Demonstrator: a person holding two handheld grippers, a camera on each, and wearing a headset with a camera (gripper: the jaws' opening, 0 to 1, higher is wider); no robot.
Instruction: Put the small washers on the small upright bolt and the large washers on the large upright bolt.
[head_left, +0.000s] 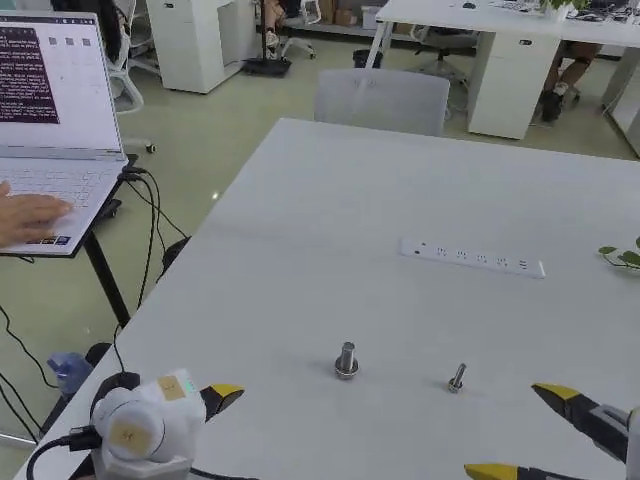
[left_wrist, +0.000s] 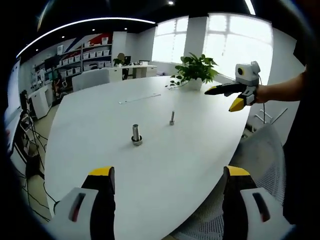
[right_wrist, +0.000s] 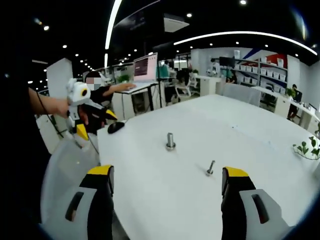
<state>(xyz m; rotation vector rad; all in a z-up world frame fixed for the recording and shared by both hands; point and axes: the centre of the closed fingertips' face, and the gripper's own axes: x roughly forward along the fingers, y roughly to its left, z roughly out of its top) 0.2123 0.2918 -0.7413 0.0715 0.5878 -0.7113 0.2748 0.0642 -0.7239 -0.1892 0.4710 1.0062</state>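
On table (head_left: 400, 180), large bolt (head_left: 346, 360), small bolt (head_left: 457, 378)

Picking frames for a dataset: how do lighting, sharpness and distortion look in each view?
Head view: sharp, even light, faint shadows at the large bolt and small bolt. Left gripper view: fisheye curves the table edge; windows blown out. Right gripper view: same fisheye bend, dark ceiling with bright light strips, bolts sharp.

Large steel bolt (head_left: 346, 360) and small bolt (head_left: 457, 377), both upright, near each other on white table (head_left: 300, 250).
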